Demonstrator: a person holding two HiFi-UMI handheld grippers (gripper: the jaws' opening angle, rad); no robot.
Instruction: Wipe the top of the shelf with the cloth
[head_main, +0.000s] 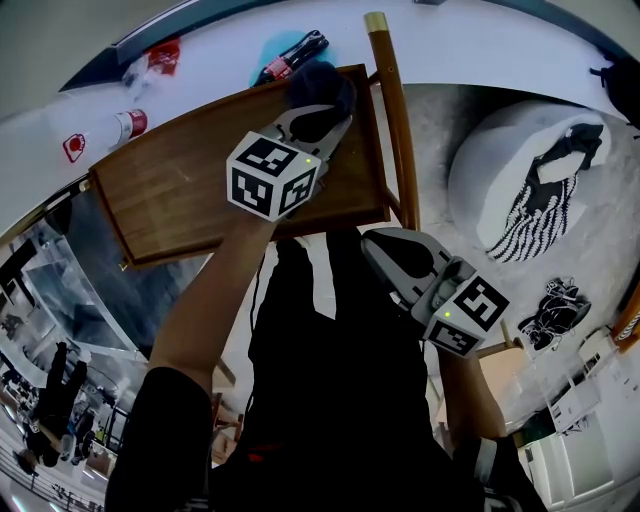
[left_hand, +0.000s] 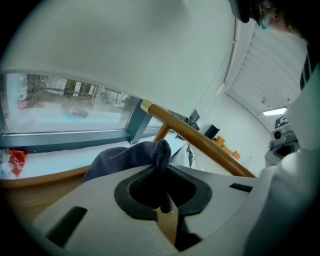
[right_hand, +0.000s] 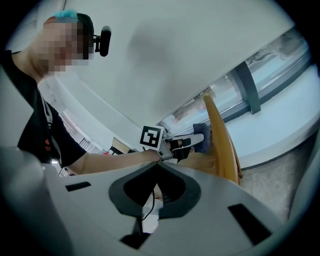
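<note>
Gripping a crumpled dark grey-blue cloth (head_main: 318, 82), the left tongs (head_main: 322, 112) hold it at the far right corner of the wooden shelf top (head_main: 190, 180). Right tongs (head_main: 378, 248) closed, empty, beside its near edge; red label on bottle (head_main: 122, 126) unreadable.

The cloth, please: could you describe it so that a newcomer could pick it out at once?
Find the wooden shelf top by the white windowsill. At its far corner, beside the wooden pole, sits a bunched dark blue-grey cloth, pinched in the left gripper. It is the only soft, dark thing on the wood.
</note>
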